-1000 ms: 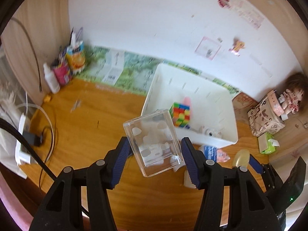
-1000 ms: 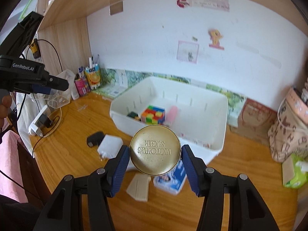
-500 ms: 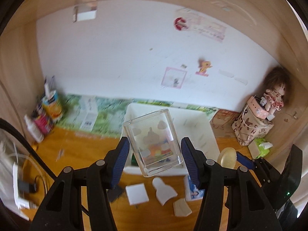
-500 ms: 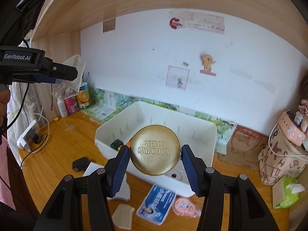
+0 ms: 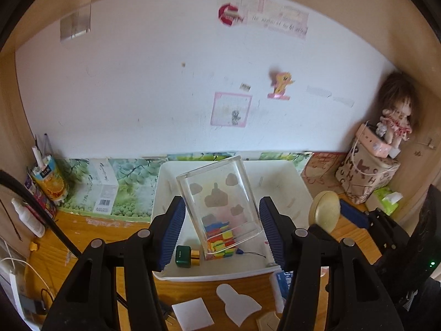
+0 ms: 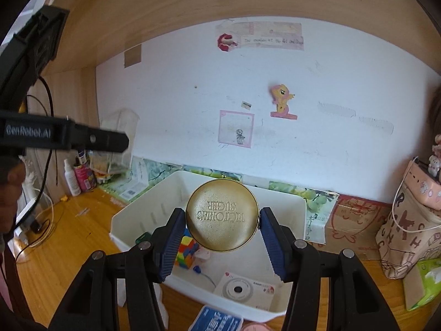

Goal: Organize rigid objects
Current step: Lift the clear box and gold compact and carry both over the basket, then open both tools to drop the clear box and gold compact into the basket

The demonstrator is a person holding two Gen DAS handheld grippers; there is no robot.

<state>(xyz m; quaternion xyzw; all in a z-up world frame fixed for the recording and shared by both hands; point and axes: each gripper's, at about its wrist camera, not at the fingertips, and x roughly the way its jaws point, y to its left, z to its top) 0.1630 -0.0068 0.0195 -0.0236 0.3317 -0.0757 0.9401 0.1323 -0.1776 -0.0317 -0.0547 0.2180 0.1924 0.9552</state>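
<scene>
We're over the white bin [image 5: 292, 176], its back half bare. Our left gripper [image 5: 220, 227] clamps a tilted clear box [image 5: 217, 193] above it; our right gripper [image 6: 222, 227] grips the gold tin [image 6: 222, 215] above its near rim. The box blurs the colour cube [image 5: 220, 244].

Clear box [image 5: 220, 201] sits between the left jaws, tilted, bin [image 5: 297, 182] behind and below it. Round tin [image 6: 222, 214] between the right jaws, over the same bin. In the bin: puzzle cube [image 6: 187, 251] left of the right jaws, instant camera [image 6: 242, 289] below them. Card [image 6: 217, 320] on the desk [image 6: 69, 237] before the bin.
</scene>
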